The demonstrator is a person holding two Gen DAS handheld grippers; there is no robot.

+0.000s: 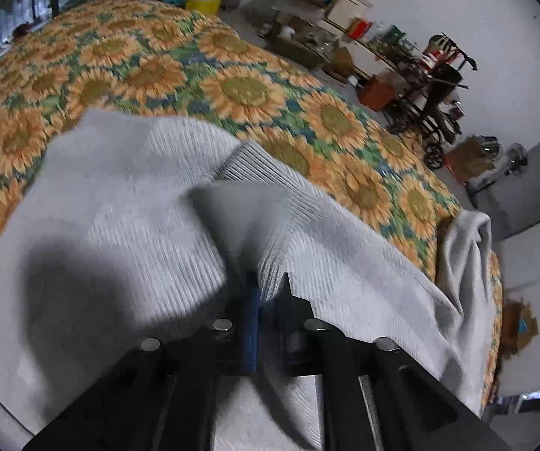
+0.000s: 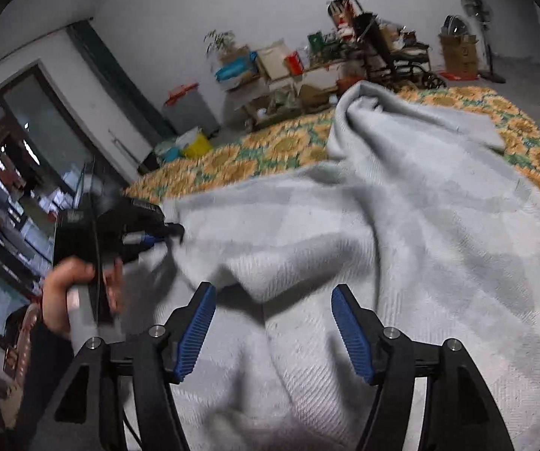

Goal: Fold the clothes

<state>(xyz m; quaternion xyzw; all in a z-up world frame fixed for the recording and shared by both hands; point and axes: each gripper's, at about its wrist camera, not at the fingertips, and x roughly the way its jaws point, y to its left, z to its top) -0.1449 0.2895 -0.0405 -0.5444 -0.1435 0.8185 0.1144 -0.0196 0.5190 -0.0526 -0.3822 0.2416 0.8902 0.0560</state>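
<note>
A big grey knitted garment [image 1: 127, 203] lay spread but rumpled on a bed with a sunflower cover [image 1: 239, 86]. The left gripper [image 1: 270, 297] had its fingers squeezed tight on a ribbed edge of the garment, most likely so that edge could be lifted and carried over the rest. In the right wrist view, that same gripper sat at about 9 o'clock, and a hand [image 2: 63, 293] was wrapped around its handle. The right gripper [image 2: 271, 330] had its blue fingers [image 2: 198, 334] spread wide apart with nothing between them, hanging just over the cloth near the person, maybe getting ready to pinch another part. At about 1 o'clock in the right view, one end of the garment stood up in a bunched lump [image 2: 360, 112], and a flat part reached out toward 2 o'clock. The garment was not folded neatly. It could have been partway through a fold or being pulled straight; the pictures did not settle which.
</note>
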